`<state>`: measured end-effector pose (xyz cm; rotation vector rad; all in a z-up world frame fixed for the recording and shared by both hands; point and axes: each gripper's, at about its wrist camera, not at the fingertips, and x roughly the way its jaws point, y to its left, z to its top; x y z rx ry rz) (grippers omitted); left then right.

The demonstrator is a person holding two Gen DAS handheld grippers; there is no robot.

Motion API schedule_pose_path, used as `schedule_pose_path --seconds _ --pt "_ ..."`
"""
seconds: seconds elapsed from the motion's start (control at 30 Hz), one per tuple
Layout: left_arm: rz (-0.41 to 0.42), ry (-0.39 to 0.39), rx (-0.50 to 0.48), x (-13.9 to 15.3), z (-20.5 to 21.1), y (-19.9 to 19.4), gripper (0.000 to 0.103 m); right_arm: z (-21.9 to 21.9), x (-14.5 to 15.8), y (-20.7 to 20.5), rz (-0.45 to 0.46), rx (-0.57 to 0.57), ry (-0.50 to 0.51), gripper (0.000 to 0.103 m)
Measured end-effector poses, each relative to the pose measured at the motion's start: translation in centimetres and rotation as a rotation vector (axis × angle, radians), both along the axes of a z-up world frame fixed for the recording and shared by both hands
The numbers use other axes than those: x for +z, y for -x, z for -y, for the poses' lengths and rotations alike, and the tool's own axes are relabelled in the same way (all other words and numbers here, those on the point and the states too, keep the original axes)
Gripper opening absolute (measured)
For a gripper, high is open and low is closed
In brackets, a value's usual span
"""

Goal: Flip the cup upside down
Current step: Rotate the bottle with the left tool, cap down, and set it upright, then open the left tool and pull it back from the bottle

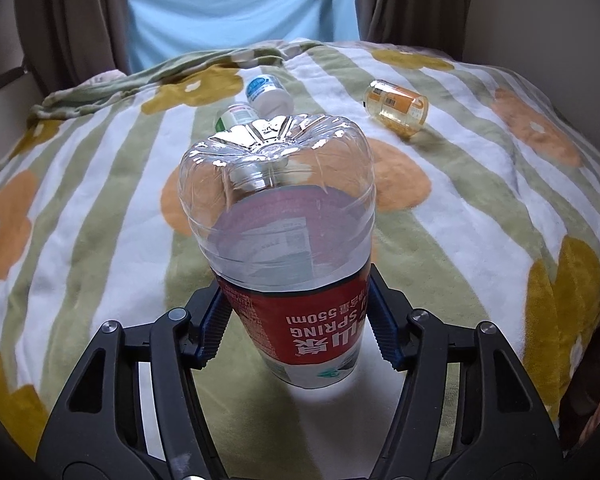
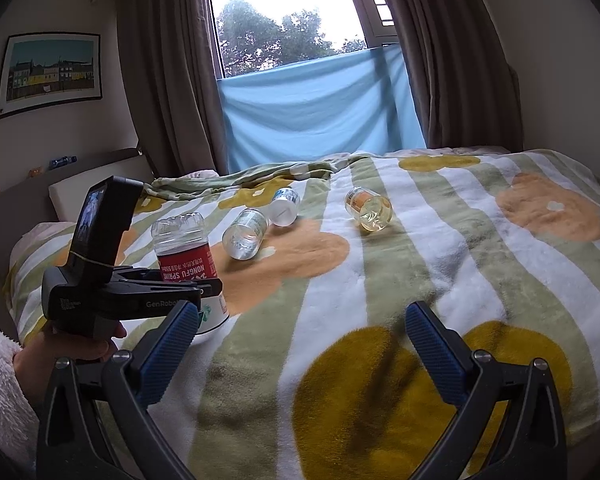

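Note:
A clear plastic cup [image 1: 276, 208] cut from a water bottle, with a red label, stands upside down on the striped flower blanket [image 1: 80, 220], its ribbed base on top. My left gripper [image 1: 296, 300] is shut on its labelled middle, one blue pad on each side. The right wrist view shows the same cup [image 2: 184, 240] at the left, with the left gripper [image 2: 156, 284] clamped on it and a hand [image 2: 60, 352] behind. My right gripper [image 2: 300, 312] hovers open over the blanket, nothing between its fingers.
Three more clear cups lie on their sides further back: a green-labelled one [image 2: 246, 234], a blue-labelled one [image 2: 285, 207] and a yellowish one [image 2: 370, 208]. A headboard [image 2: 28, 192] runs along the left. Curtains and a window with a blue cloth [image 2: 316, 120] stand behind the bed.

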<state>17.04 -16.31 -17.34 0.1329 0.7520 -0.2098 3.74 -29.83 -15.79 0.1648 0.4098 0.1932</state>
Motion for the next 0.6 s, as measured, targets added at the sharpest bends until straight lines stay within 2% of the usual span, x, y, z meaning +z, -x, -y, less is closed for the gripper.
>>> schedule_pose_path --seconds 0.33,0.37,0.47,0.5,0.6 --pt "0.006 -0.026 -0.005 -0.59 -0.05 -0.10 0.059 -0.24 -0.30 -0.20 -0.012 0.010 0.000 0.103" --pt "0.003 -0.030 -0.004 -0.66 0.04 -0.13 0.063 -0.30 -0.32 -0.23 -0.013 0.010 0.002 0.103" --pt "-0.005 -0.035 0.012 -0.96 0.08 -0.12 0.100 -0.43 -0.38 -0.29 -0.013 0.015 0.004 0.103" --pt "0.005 -0.026 0.011 -0.90 -0.04 0.10 0.103 -0.49 -0.40 -0.34 -0.013 0.015 0.005 0.103" --pt "0.019 -0.012 -0.011 -0.68 0.05 0.74 0.103 -0.62 -0.45 -0.42 -0.015 0.016 0.010 0.103"
